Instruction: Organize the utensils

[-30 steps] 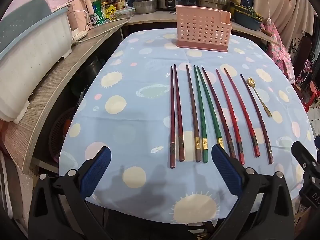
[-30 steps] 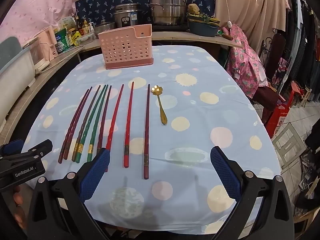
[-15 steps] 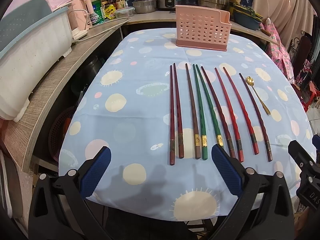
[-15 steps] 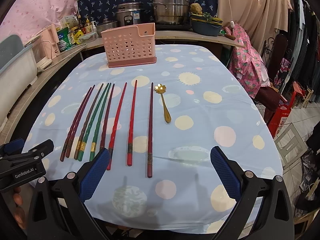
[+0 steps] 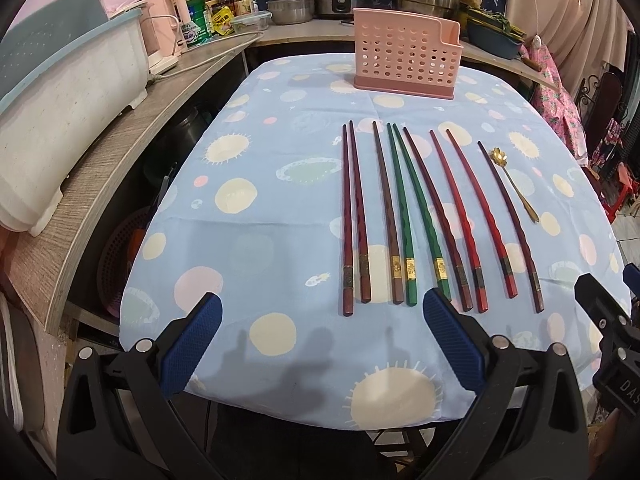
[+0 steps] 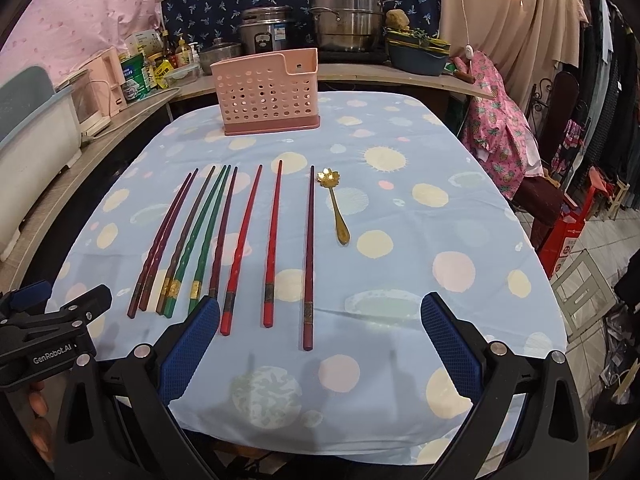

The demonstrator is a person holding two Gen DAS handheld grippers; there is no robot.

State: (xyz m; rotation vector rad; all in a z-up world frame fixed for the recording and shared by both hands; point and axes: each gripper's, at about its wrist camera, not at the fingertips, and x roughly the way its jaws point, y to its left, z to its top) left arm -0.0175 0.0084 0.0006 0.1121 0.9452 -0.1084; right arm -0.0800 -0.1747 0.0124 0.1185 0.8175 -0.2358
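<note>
Several long chopsticks, red, dark red, brown and green (image 5: 400,216) (image 6: 224,240), lie side by side on the blue spotted tablecloth (image 5: 260,208). A small gold spoon (image 5: 516,184) (image 6: 335,204) lies to their right. A pink perforated utensil holder (image 5: 406,58) (image 6: 266,92) stands upright at the table's far end. My left gripper (image 5: 320,344) is open and empty above the near table edge, just short of the chopstick ends. My right gripper (image 6: 320,344) is open and empty, near the ends of the right-hand chopsticks.
A wooden counter (image 5: 100,168) with a white-and-teal tub (image 5: 60,92) runs along the left. Pots and bottles (image 6: 344,20) stand behind the table. A chair with pink cloth (image 6: 504,128) and a red stool (image 6: 568,232) are at the right.
Both grippers have drifted slightly forward toward the table; the utensils have not moved and both grippers stay open.
</note>
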